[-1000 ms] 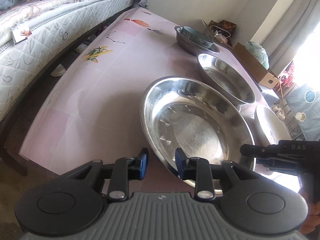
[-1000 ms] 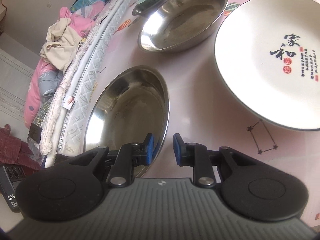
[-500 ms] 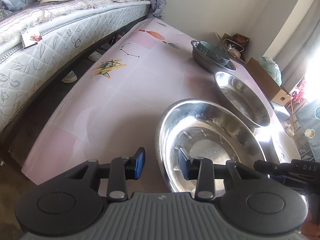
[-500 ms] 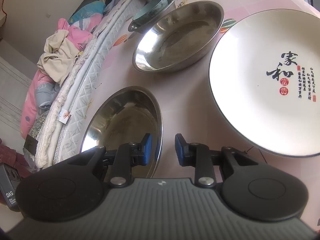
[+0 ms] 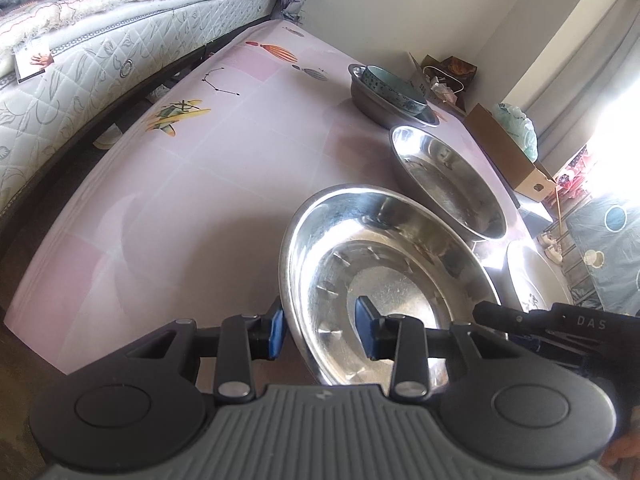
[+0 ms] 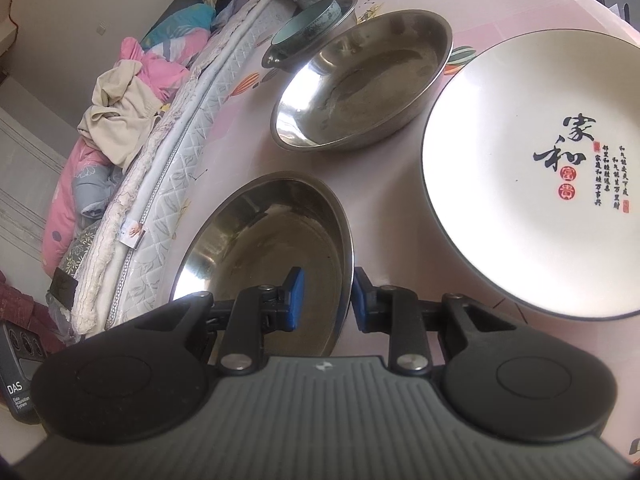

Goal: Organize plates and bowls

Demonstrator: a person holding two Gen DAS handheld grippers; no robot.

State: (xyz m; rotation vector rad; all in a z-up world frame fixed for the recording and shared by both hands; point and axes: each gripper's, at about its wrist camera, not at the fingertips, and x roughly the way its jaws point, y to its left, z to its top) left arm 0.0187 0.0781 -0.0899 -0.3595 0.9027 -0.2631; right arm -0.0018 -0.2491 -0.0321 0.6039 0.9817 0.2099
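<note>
Between the left gripper's (image 5: 320, 330) blue pads sat the near-left rim of the big steel plate (image 5: 384, 280): one pad outside the rim, one inside over the dish floor, jaws partly apart. Outer pad looked right at the rim edge, inner pad clear of the metal, so straddling, no clamp visible

Right gripper (image 6: 326, 298) did the same on the opposite rim of the big steel plate (image 6: 272, 248): left pad inside the dish, right pad outside just beside the edge, narrow gap, rim running through it. Could not confirm pad pressure on either side; read as not closed on it

Ahead of the left fingers, past the held-between plate: a second steel basin (image 5: 448, 176), then beyond it a small steel bowl (image 5: 384, 108) with a teal ceramic bowl (image 5: 394, 86) nested in it. All on the pink tablecloth (image 5: 180, 184)

To the right of the right fingers: white ceramic plate (image 6: 536, 168) with black calligraphy and a red seal, near the steel plate but apart from it

Left of the left fingers, off the table edge: mattress (image 5: 80, 60). Cardboard box (image 5: 508, 156) beyond the table on the far right
</note>
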